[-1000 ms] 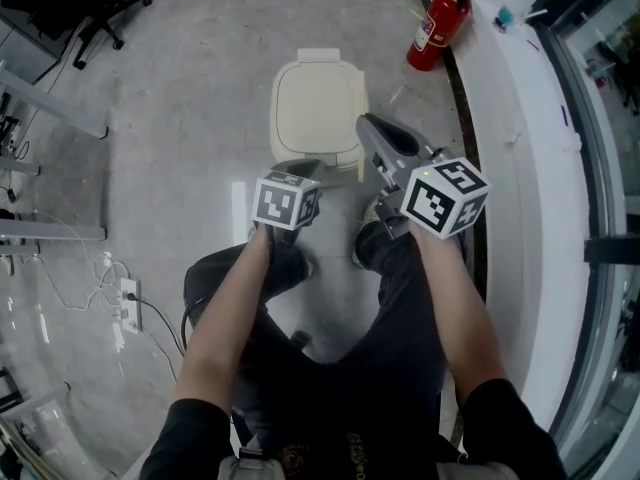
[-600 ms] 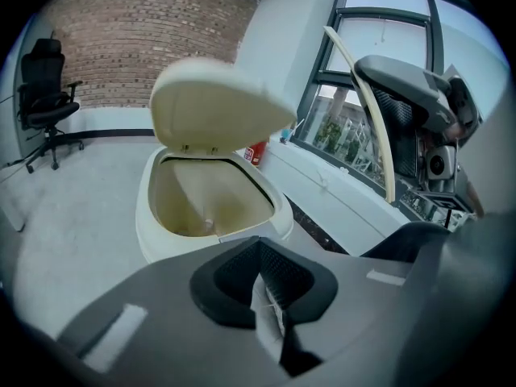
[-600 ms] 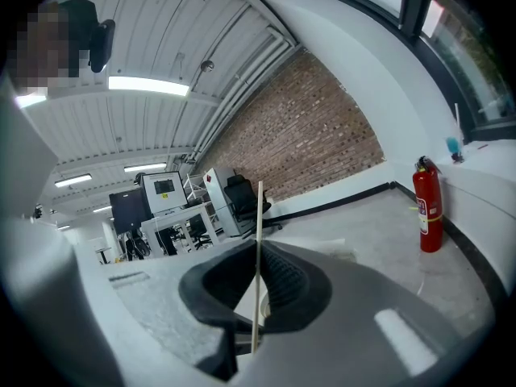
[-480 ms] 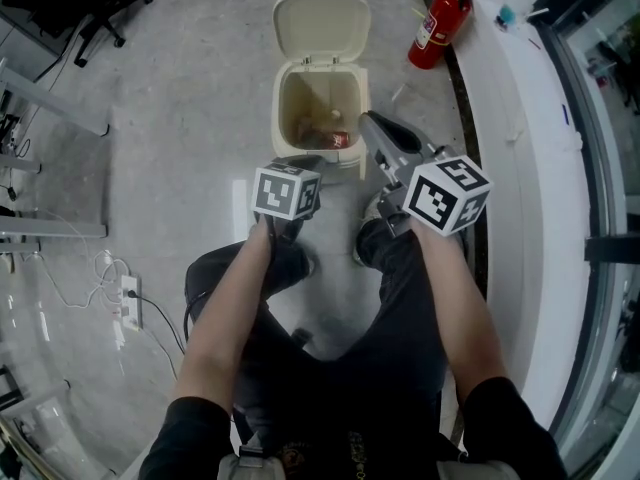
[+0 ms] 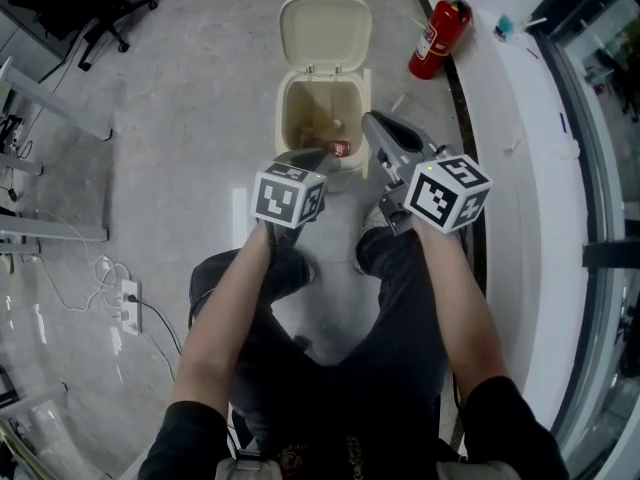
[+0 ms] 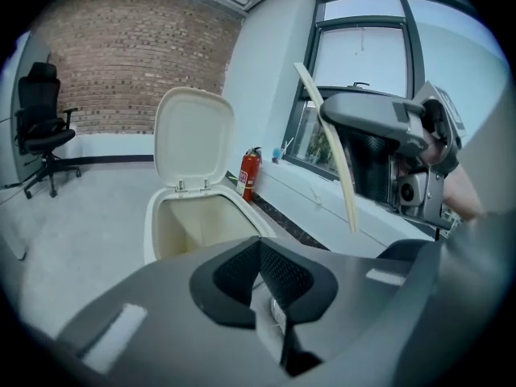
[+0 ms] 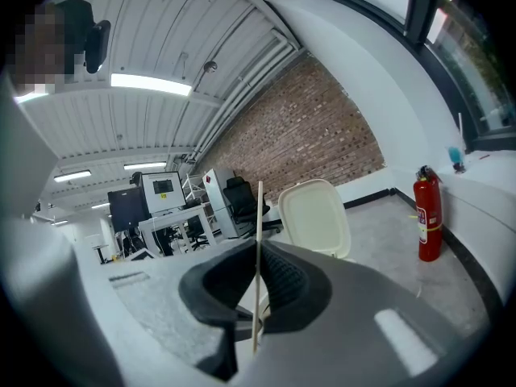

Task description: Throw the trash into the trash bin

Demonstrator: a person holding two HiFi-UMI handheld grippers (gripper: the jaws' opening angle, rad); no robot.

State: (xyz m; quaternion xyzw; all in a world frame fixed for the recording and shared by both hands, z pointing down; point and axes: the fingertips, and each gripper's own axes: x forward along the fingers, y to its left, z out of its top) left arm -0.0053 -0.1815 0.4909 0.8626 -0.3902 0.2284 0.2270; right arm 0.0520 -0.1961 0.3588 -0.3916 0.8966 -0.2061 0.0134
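Note:
The cream pedal bin (image 5: 284,118) stands open on the floor in front of me, its lid (image 5: 325,28) tipped up and back. A red scrap (image 5: 340,148) lies inside with other litter. My left gripper (image 5: 303,158) hovers over the bin's near rim with its jaws shut (image 6: 262,256); I see nothing clearly held between them. My right gripper (image 5: 382,133) is beside the bin's right rim, shut on a thin pale stick (image 7: 259,216). The stick (image 6: 330,135) stands upright from that gripper (image 6: 330,111) in the left gripper view.
A red fire extinguisher (image 5: 437,36) leans against the white ledge (image 5: 520,118) at the right. My legs and shoes (image 5: 290,258) are just behind the bin. An office chair (image 6: 44,127) and desks stand off to the left, with cables and a power strip (image 5: 128,303) on the floor.
One second ago the bin's lid was down; it swung up and now stands fully open. Both grippers have crept slightly toward the bin.

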